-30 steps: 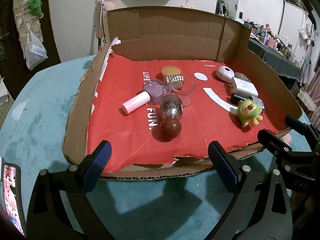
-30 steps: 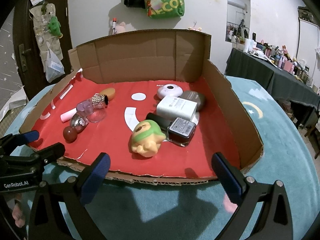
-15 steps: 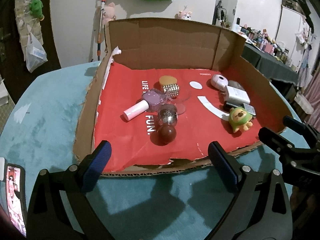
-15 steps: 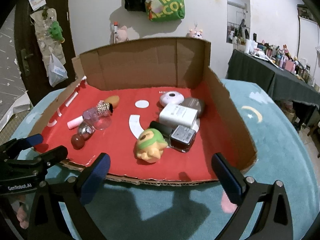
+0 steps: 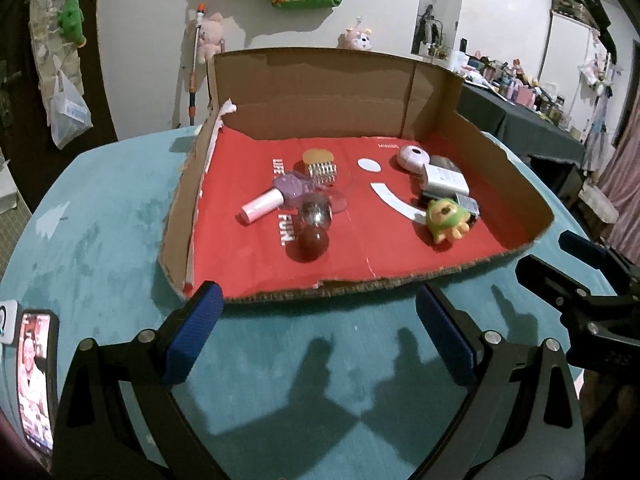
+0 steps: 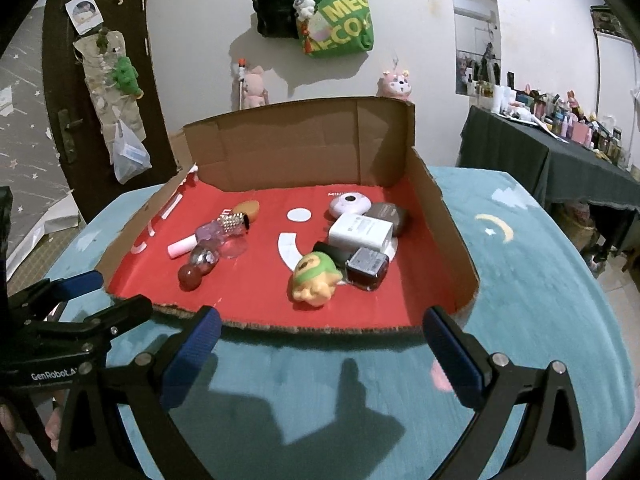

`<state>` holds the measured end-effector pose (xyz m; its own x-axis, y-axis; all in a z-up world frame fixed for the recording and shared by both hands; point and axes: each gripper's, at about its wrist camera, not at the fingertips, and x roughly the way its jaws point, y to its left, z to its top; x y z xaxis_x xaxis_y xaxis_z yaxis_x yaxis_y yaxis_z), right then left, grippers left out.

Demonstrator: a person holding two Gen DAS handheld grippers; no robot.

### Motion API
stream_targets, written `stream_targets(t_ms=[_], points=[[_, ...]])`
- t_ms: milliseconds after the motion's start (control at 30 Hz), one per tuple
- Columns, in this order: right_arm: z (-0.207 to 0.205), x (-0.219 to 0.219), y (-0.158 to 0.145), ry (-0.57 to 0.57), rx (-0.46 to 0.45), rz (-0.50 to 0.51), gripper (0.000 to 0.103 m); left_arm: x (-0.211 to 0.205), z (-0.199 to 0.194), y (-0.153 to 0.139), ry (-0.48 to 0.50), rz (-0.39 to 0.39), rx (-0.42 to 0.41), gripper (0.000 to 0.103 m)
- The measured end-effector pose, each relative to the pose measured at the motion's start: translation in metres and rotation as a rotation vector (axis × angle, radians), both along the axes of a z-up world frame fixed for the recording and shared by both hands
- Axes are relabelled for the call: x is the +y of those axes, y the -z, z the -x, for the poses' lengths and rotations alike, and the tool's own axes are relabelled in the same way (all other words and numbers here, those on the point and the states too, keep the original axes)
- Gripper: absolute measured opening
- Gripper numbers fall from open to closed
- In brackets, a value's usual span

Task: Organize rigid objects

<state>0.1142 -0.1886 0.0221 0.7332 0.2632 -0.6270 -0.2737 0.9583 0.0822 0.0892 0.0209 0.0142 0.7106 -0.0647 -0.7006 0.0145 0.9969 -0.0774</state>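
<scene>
This looks like a room in a home. A green bag and a black bag hang on the white wall, with pink soft toys near them. A dark door has a plastic bag hanging on it. At the side, a bench with a dark cloth holds many small bottles. A blue-green rug has a moon on it.

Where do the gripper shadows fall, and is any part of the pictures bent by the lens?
Left wrist view: two dark shadows on the teal cloth below the open jaws; cardboard tray walls bow. Right wrist view: similar shadows near the front; door curves at the edge.
</scene>
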Motion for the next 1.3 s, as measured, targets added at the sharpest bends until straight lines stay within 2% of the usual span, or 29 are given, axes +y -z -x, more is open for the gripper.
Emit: stream_targets(t_ms=[700, 1300], points=[[0.028, -0.004, 0.045, -0.021, 0.092, 0.016, 0.103, 0.0, 0.019, 0.047, -0.006, 0.012, 0.108, 0.099], [0.021, -0.003, 0.064, -0.03, 0.141, 0.038, 0.103, -0.005, 0.017, 0.058, -0.001, -0.026, 0.137, 0.099]])
